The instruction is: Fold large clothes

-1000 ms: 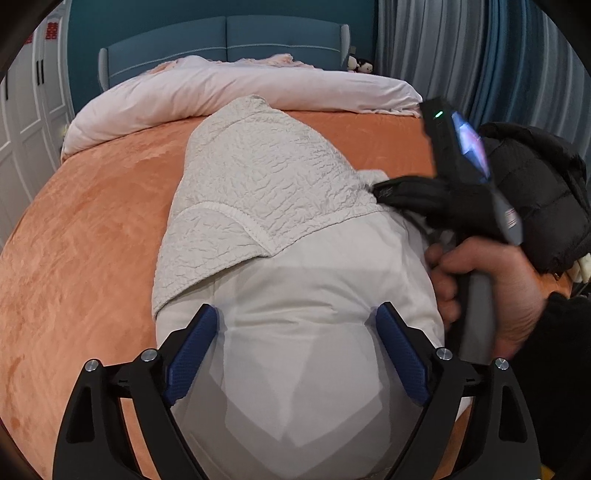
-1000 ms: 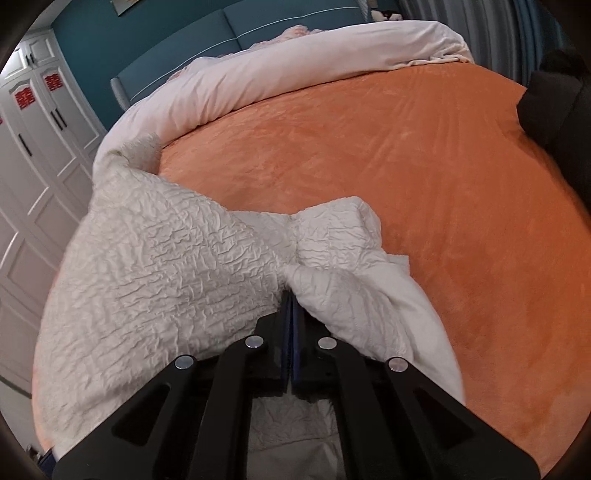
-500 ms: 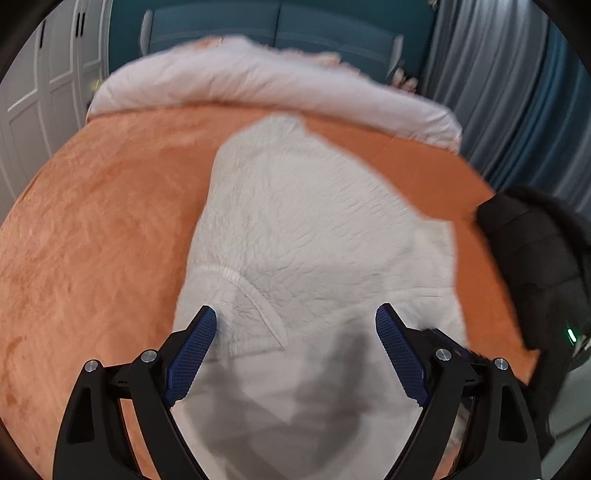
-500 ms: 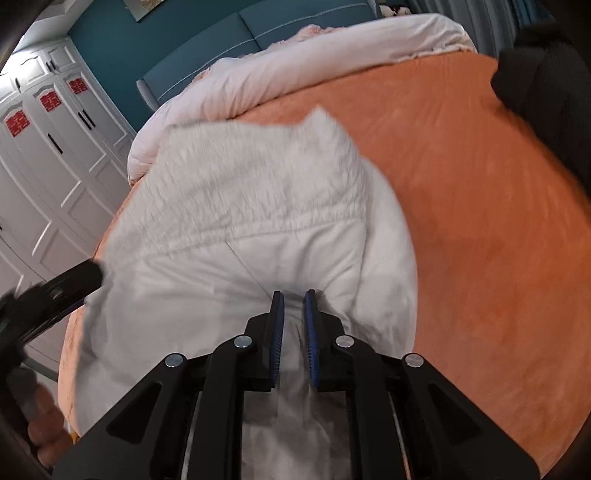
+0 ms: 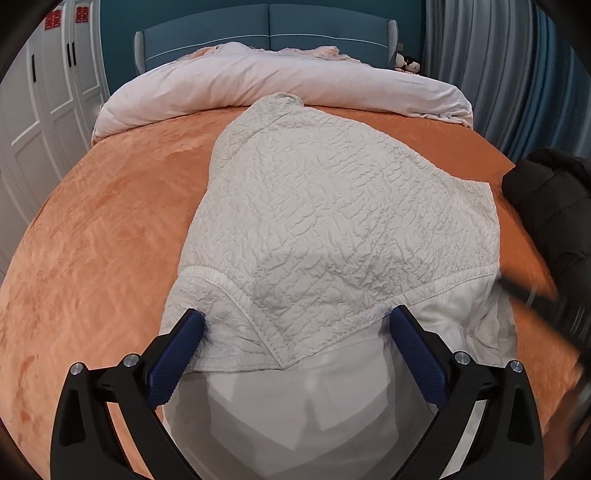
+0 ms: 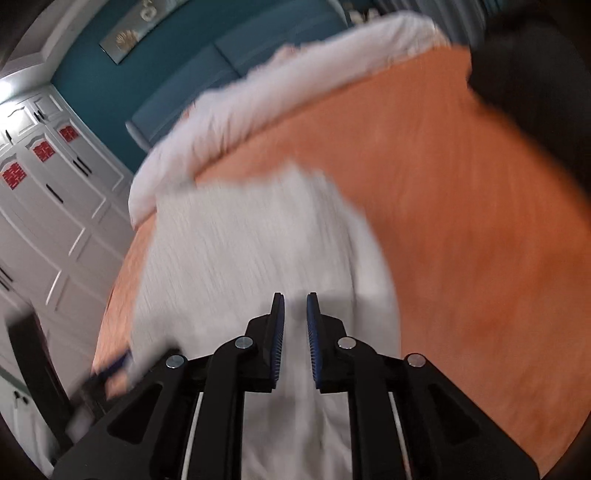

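Note:
A large cream crinkled garment (image 5: 332, 221) lies on the orange bedspread (image 5: 103, 240), its textured part folded over the smooth lining near me. My left gripper (image 5: 295, 325) is open wide, its blue pads straddling the garment's near folded hem, holding nothing. In the right wrist view the garment (image 6: 251, 240) is blurred by motion. My right gripper (image 6: 295, 306) hovers over its near end with the jaws slightly apart and nothing between them.
A rolled pale pink duvet (image 5: 258, 81) lies across the bed's far end before a teal headboard (image 5: 266, 22). A black puffy jacket (image 5: 550, 206) sits at the bed's right edge. White wardrobes (image 6: 44, 206) stand left.
My right gripper let go of the garment's bunched fold, opened slightly and pulled back toward me. The garment now lies flatter with both sides folded in. The left gripper stayed open.

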The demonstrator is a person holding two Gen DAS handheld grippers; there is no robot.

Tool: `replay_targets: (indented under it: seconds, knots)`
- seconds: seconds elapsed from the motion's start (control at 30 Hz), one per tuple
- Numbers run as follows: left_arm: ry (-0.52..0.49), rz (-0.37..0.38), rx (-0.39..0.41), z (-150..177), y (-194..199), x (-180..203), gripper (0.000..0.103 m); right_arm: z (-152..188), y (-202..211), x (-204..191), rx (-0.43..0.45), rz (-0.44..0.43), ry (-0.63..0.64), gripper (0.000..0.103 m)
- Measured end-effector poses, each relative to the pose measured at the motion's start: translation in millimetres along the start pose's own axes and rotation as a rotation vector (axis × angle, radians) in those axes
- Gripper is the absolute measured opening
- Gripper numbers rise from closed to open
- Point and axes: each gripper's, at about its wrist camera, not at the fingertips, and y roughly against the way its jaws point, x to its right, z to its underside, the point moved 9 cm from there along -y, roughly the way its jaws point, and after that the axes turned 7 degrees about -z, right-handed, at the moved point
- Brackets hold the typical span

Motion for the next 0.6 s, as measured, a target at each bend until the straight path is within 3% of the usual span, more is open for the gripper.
replay_targets:
  seconds: [0.13,0.23,0.47,0.6]
  knots:
    - [-0.002,0.001,-0.002,0,0,-1,0.098,-35,-36,8,-0.015,0.111,0.045,0.010]
    - [-0.002,0.009,-0.005,-2,-1,0,0.098,-23,-74,23,-0.059,0.125,0.043,0.008]
    - [-0.032,-0.013,0.020,-2,-5,11,0.098,-1,-89,33,-0.016,0.166,0.083,0.007]
    - [-0.047,-0.026,0.028,-1,-8,14,0.098,2,-94,40,-0.016,0.122,0.049,0.007]
